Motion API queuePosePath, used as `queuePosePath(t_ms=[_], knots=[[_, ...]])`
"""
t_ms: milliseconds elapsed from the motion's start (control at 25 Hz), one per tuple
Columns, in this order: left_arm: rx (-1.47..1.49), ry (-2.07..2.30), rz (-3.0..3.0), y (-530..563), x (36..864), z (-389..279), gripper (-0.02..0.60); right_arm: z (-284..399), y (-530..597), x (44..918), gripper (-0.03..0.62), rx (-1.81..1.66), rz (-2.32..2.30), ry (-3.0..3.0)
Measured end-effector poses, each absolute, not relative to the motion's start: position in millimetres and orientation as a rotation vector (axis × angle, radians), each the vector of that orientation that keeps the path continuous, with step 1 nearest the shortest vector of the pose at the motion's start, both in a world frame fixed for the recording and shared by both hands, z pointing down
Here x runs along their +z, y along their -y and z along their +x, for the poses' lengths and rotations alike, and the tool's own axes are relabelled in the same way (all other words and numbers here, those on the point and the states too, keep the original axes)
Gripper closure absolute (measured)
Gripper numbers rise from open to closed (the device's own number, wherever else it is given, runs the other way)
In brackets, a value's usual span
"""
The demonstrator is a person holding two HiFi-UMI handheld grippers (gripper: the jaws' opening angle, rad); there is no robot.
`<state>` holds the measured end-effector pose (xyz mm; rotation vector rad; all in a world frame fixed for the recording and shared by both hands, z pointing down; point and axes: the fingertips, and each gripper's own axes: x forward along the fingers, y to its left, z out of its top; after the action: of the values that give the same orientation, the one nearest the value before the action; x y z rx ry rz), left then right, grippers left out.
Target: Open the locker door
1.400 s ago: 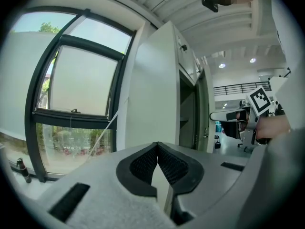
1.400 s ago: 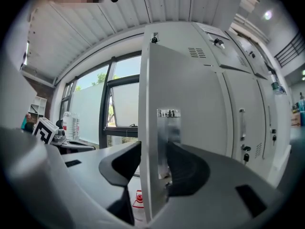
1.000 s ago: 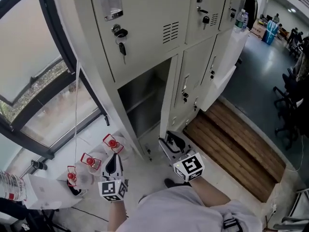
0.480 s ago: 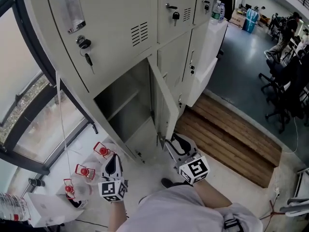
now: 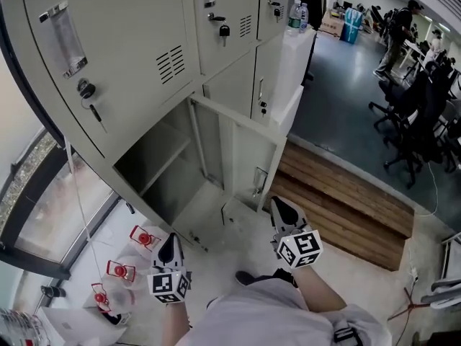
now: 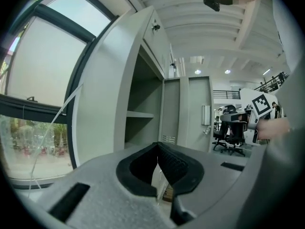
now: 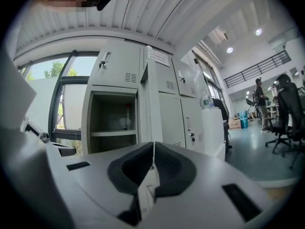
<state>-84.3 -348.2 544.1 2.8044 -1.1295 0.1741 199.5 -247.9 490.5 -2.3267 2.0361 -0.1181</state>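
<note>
Floor pale, wooden step beside, locker door open, left tool pinched together, right tool closing to touch, both empty, red items only in head view.

Locker door stands wide open; compartment mouth clear; shelf splits interior.

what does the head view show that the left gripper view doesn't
Only the head view: the wooden platform, red objects on the floor, and a key hanging from the upper locker's lock. Only the left gripper view: the ribbed ceiling, and that the left gripper has its jaws together with nothing between them. Both: the open locker door and the shelf inside.
</note>
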Motion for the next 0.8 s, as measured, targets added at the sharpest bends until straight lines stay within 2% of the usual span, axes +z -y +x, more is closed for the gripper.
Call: queuePosePath(t_ms=[360, 800], knots=[[0.172, 1.176, 2.793, 343, 541, -75, 0.580, 205, 252, 495, 0.577, -0.138, -2.277, -2.101], [0.185, 1.428, 2.677, 333, 536, -140, 0.580, 137, 298, 512, 0.579, -0.189, -2.060, -2.346]])
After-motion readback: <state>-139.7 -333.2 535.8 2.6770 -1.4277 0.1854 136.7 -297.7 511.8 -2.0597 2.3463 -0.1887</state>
